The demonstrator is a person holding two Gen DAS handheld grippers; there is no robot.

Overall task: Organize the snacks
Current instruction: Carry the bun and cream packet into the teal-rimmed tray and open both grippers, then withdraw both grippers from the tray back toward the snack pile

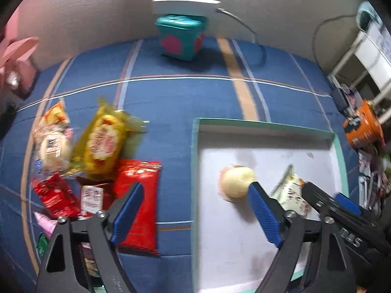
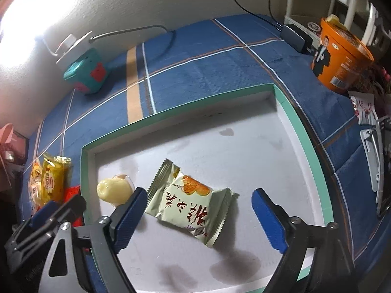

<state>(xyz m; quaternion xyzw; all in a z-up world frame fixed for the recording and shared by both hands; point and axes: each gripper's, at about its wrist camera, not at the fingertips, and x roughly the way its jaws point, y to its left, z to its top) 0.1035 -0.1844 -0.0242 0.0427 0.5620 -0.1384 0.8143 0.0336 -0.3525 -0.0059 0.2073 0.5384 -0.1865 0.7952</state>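
Observation:
A shallow white tray with a teal rim [image 1: 195,158] [image 2: 84,166] lies on the blue plaid cloth. In it are a round pale yellow snack [image 1: 238,182] [image 2: 114,190] and a pale green packet [image 1: 293,193] [image 2: 190,200]. My right gripper [image 2: 199,195] is open above the packet, with its pads not pressing on it. My left gripper [image 1: 196,190] is open over the tray's left rim, and its right fingertip is next to the round snack. Left of the tray is a pile of snacks: a yellow packet [image 1: 105,141], a long red packet [image 1: 139,195] and a clear-wrapped cake [image 1: 52,146].
A teal box [image 1: 182,36] [image 2: 84,73] stands by the back wall with a cable beside it. An orange noodle cup [image 1: 364,127] [image 2: 342,56] sits at the right edge, with a dark adapter [image 2: 295,37] behind it. A pink box [image 1: 17,68] is at far left.

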